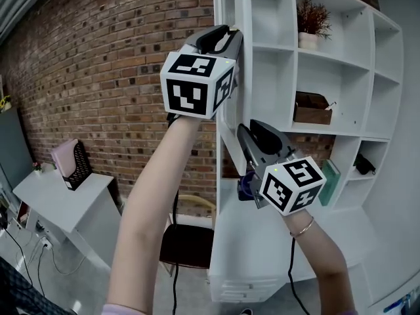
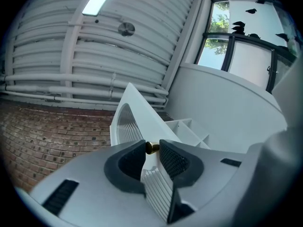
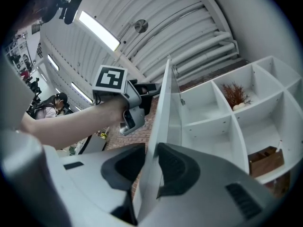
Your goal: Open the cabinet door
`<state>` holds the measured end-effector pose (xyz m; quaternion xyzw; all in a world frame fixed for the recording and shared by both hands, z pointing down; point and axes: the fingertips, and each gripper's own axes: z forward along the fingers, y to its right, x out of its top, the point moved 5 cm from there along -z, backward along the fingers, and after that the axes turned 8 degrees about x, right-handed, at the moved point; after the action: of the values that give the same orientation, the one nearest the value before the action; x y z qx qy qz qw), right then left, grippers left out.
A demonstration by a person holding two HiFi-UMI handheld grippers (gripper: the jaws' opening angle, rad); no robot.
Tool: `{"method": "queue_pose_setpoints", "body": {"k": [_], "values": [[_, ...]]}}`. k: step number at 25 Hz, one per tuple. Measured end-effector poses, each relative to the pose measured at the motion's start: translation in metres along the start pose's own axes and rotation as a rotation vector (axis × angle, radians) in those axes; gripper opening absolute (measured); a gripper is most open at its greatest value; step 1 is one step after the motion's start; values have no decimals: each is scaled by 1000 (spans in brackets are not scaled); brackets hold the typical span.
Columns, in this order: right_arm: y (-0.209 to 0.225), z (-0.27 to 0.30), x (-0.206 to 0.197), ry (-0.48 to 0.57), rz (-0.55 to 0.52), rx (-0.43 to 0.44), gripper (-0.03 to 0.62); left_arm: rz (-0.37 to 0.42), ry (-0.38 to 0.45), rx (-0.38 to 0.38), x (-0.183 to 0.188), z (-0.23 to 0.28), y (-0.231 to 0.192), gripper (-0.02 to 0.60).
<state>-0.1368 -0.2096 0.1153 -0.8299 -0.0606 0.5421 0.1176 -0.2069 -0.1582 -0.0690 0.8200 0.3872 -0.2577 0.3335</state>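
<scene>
The white cabinet door (image 1: 225, 113) stands swung out, edge-on in the head view, with a ribbed panel (image 2: 124, 124) set into it. My left gripper (image 1: 226, 39) is raised high on the door's free edge. In the left gripper view it (image 2: 152, 150) is shut on the small brass knob (image 2: 151, 147), which sits between the pad tips. My right gripper (image 1: 247, 136) is lower on the same edge. In the right gripper view the door (image 3: 163, 122) runs between its (image 3: 150, 162) jaws, and both pads press the panel. The left gripper (image 3: 142, 93) shows there too, higher on the door.
White open shelves (image 1: 341, 133) behind the door hold a dried plant in a pot (image 1: 311, 20), a wooden box (image 1: 312, 108) and a teal item (image 1: 330, 180). A brick wall (image 1: 98, 77) lies left, with a dark chair (image 1: 187, 240) and a white desk (image 1: 59, 202) carrying a pink organiser (image 1: 69, 163).
</scene>
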Motion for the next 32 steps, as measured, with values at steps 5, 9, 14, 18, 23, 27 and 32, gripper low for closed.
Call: {"method": "queue_pose_setpoints", "body": {"k": [5,9,14,18,23,27,32], "values": [[-14,12,-2,6,-18,26,94,22,-6,8,0,-9,-15,73],[-28,23,-4,7,-30,56,97,-14,-9,4,-1,-19,-32,67],[-39,33,-6,18,-33,80,100,-2,-23,23,0,-28,-45,57],[-46,41,-7,16,-33,101,101,9,-32,50,-1,-34,-53,49],[-55,53,-10,17,-30,114,101,23,-45,81,-3,-41,-66,40],[-58,56,-11,23,-36,118,101,48,-61,87,-3,-43,-70,40],[-59,56,-12,23,-46,117,101,62,-69,102,-4,-44,-69,40]]}}
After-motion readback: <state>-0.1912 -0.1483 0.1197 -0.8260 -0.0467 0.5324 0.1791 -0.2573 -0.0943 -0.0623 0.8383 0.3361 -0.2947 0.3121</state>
